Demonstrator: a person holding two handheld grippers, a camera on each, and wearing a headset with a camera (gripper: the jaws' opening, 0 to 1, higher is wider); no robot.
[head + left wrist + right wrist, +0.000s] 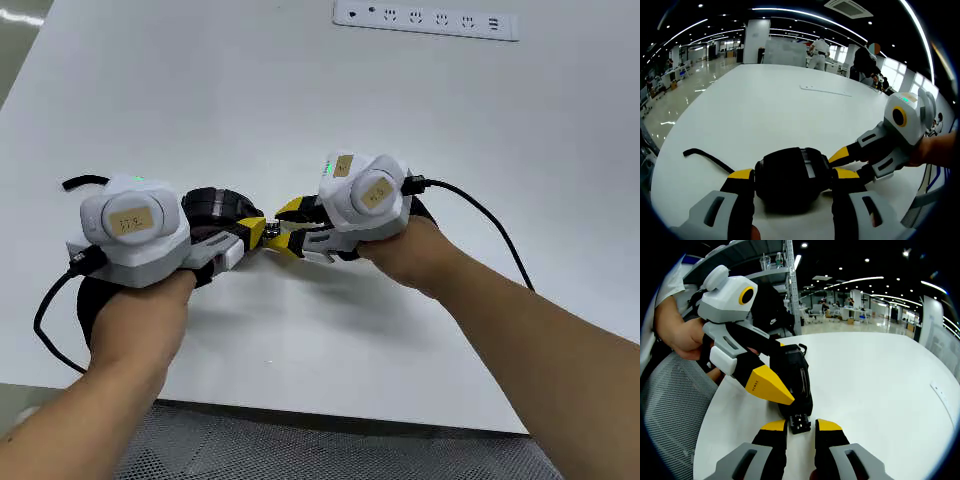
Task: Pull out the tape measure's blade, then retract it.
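A black tape measure [213,206] rests on the white table [300,100]. My left gripper [236,224] is shut on its body, and in the left gripper view the yellow-tipped jaws [792,172] clamp the case [790,185] from both sides. My right gripper [280,232] meets it from the right. In the right gripper view its jaws [800,426] close on the blade's small end hook [800,421] at the mouth of the case [796,375]. Hardly any blade shows outside the case.
A white power strip [425,18] lies at the table's far edge. Black cables [485,215] trail from both grippers. The tape measure's black strap [705,155] lies to the left. The table's front edge [330,412] is near, with a mesh seat [300,455] below.
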